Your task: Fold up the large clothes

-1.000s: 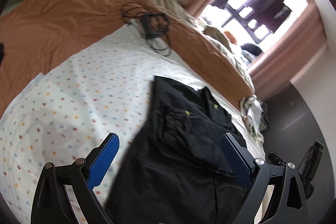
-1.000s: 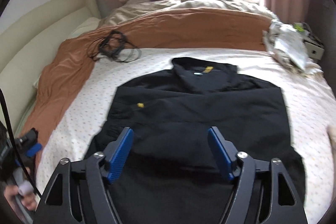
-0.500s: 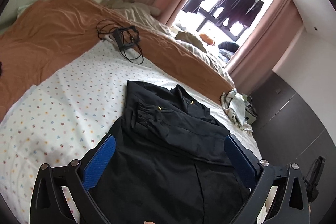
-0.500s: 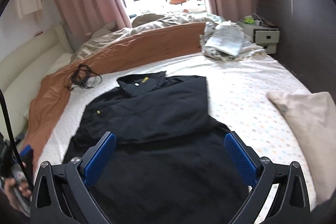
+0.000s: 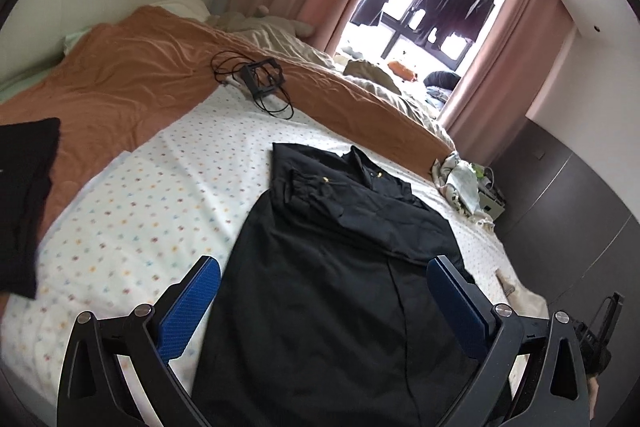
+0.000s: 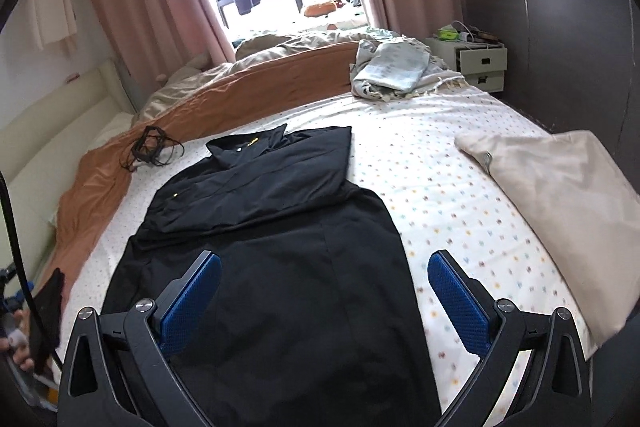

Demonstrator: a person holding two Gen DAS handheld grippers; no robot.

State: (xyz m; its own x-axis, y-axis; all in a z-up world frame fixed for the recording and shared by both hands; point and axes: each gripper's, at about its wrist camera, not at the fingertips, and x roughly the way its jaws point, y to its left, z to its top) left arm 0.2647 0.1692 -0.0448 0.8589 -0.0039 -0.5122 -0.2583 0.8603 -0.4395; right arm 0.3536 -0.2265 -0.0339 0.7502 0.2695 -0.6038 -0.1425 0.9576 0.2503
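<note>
Black garment (image 6: 272, 247) is lying flat on the bed's dotted sheet (image 6: 440, 187), collar end pointing toward the window, hem end reaching under both cameras. Its upper part is sitting doubled over in a band across the chest. Small yellow marks are showing near the collar (image 6: 253, 144) and on the folded sleeve (image 6: 175, 194); any writing on them is too small to read.

Left gripper (image 5: 323, 301) is hovering over the garment's near-left part, blue fingers (image 5: 188, 311) spread wide, gripping nothing. Right gripper (image 6: 324, 301) is hovering over the hem area, fingers (image 6: 460, 307) likewise parted and empty.

Orange blanket (image 5: 132, 83) is lying along the far side of the sheet, with a tangle of black cable and a small frame (image 5: 258, 83) resting at its edge. Pink curtains (image 6: 152, 11) are framing the window, where dark clothes (image 5: 436, 7) are hanging.

Right view alone is showing a beige cushion (image 6: 560, 203) on the sheet well right of the garment, a crumpled pale cloth (image 6: 392, 71) at the far corner, and a white drawer unit (image 6: 476, 61) by the dark wall. Left view alone is showing a second black fabric piece (image 5: 24, 203) at the bed's left edge.
</note>
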